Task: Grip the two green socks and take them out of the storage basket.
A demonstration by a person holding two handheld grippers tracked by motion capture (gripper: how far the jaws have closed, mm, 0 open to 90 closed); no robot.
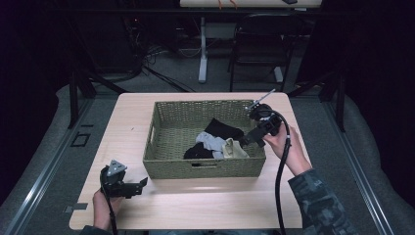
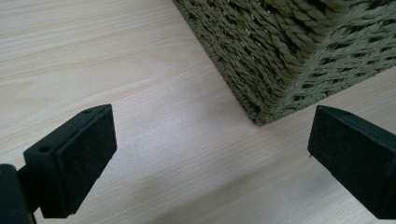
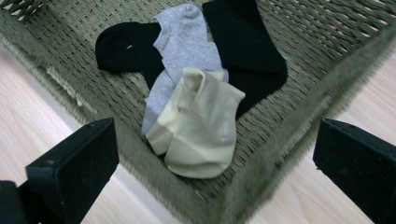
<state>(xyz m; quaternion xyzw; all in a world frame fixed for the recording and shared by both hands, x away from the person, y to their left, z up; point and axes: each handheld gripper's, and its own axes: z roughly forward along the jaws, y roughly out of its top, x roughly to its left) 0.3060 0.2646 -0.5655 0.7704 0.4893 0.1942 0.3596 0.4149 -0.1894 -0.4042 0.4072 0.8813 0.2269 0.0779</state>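
Observation:
A green woven basket (image 1: 172, 122) stands in the middle of the light wood table (image 1: 127, 117). Inside it lie a black sock (image 1: 223, 129), a grey sock (image 1: 210, 143) and a pale yellow sock (image 1: 236, 148). In the right gripper view the yellow sock (image 3: 201, 126) overlaps the grey sock (image 3: 184, 51), with black socks (image 3: 245, 51) on either side. My right gripper (image 1: 244, 140) hovers open over the basket's right near corner, just above the yellow sock. My left gripper (image 1: 142, 185) rests open on the table by the basket's left near corner (image 2: 261, 112), holding nothing.
A dark chair (image 1: 259, 44) and a desk leg (image 1: 202, 49) stand on the floor beyond the table. Bare table surface lies left of and in front of the basket.

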